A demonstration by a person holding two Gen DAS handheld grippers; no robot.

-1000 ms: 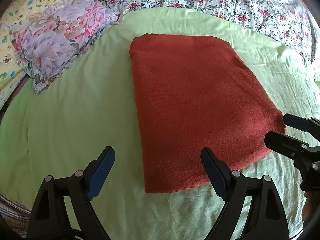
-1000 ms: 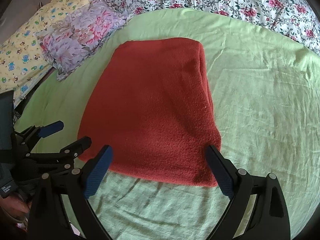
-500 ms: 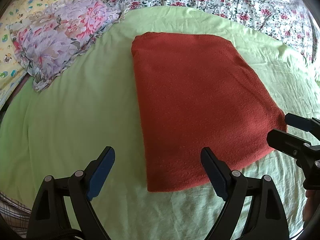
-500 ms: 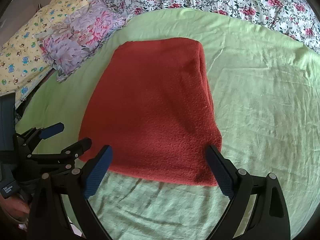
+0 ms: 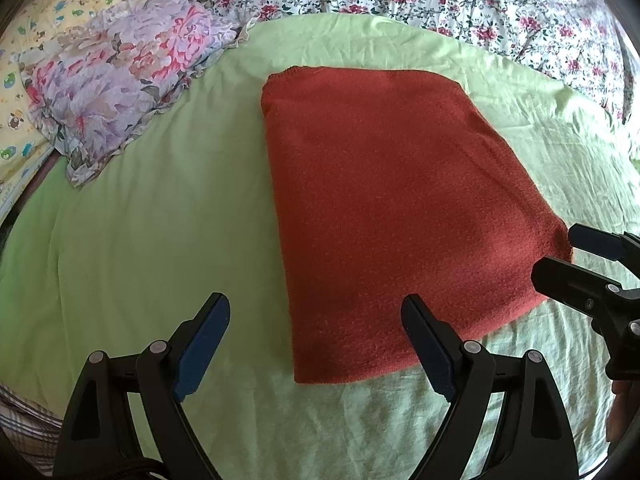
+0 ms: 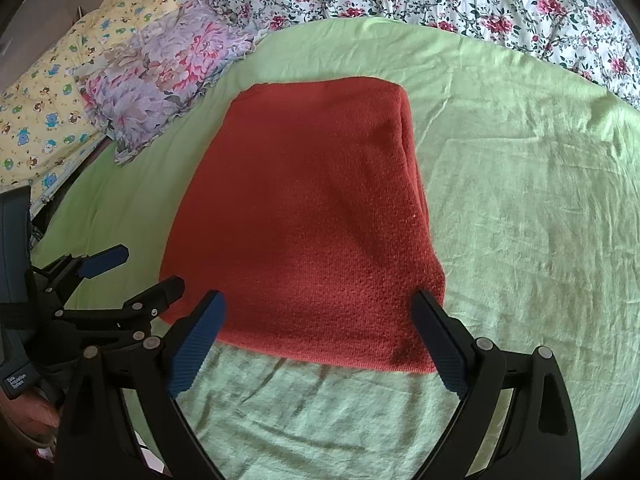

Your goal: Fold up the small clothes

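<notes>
Two tools hover over green bed sheet point(image 5: 160, 200), jaws spread wide, gripping nothing. Folded red knit garment point(image 5: 392, 208) lies flat mid-sheet; left tool point(image 5: 316, 340) at its near-left corner, right tool point(image 6: 316, 336) at near edge.

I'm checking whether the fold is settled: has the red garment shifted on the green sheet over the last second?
No. The red garment keeps its place against the floral pillow and green sheet.

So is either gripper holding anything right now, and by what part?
Nothing is held. The left gripper and right gripper are both open, poised at the near edge of the folded red garment, which lies flat on the green sheet.
</notes>
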